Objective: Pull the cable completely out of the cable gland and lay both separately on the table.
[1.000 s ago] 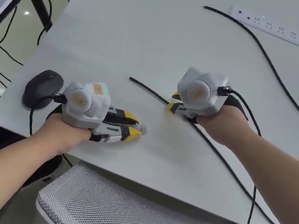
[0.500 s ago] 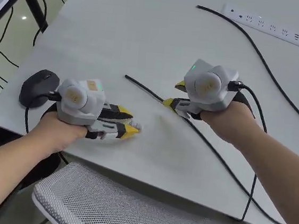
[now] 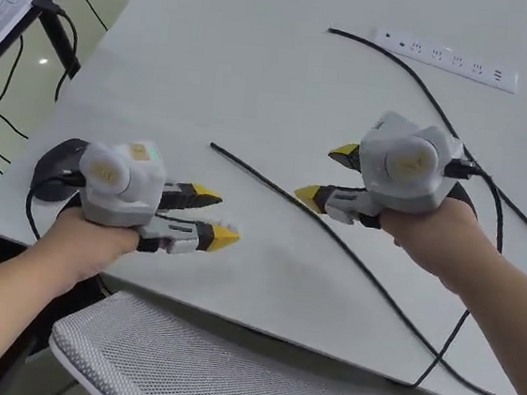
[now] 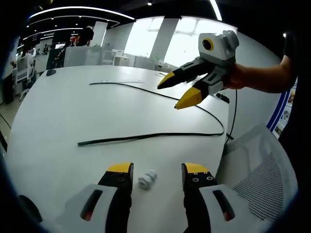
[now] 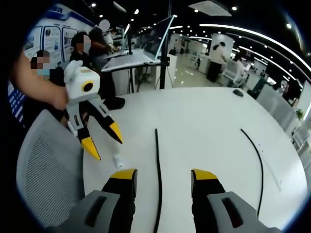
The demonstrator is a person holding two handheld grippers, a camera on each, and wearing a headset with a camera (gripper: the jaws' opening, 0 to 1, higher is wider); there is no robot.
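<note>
Head view, two hand-held grippers over a white worktop (image 3: 240,63). The left gripper (image 3: 216,216), at 8 o'clock, has its fingers spread and pinches nothing. The right gripper (image 3: 324,173), at 3 o'clock, is raised above the worktop, its fingers likewise spread and empty. A thin black cable (image 3: 274,191) lies flat on the worktop, with its free end near the centre, and runs from there toward 5 o'clock, passing under the right gripper.

Left gripper view: the small white cable gland (image 4: 147,178) rests on the worktop at 6 o'clock, between the two spread fingers and clear of the cable, which crosses the middle of that view.

Right gripper view: the cable runs lengthwise between that gripper's fingers, and the gland lies at 8 o'clock beside the left gripper's tips.

Head view, surroundings: a black mouse (image 3: 54,171) at 9 o'clock, a white power strip (image 3: 448,58) at 1 o'clock with a second black lead (image 3: 425,92), and a grey mesh chair (image 3: 226,373) at 6 o'clock.
</note>
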